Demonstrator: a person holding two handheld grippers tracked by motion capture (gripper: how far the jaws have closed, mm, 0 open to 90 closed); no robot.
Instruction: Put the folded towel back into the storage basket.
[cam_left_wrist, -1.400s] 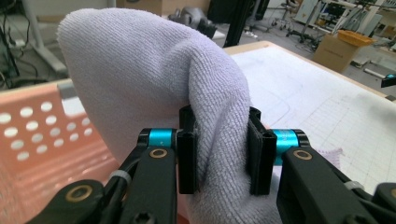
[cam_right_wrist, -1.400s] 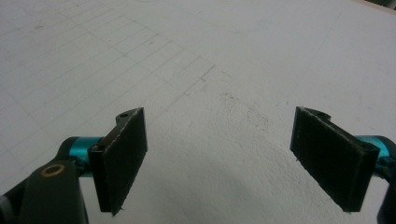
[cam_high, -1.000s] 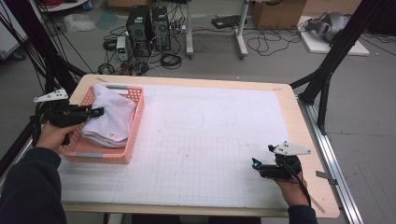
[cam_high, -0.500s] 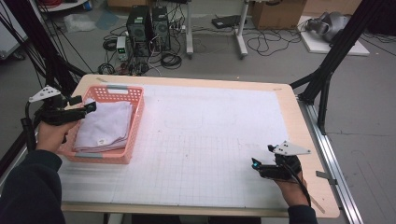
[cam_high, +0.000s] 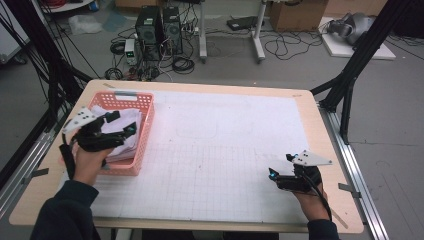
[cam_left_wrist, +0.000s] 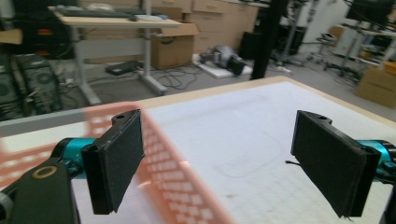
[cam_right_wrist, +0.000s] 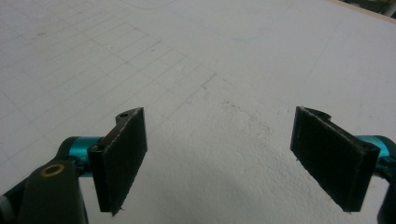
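Since the counter (cam_high: 225, 150) lies bare, the job looks nearly done: the folded white cloth (cam_high: 127, 135) rests inside the pink basket (cam_high: 142, 102). The left hand-held gripper (cam_high: 122, 123), jaws just opened and empty, hovers over it; the right hand-held gripper (cam_high: 272, 173) sits released.
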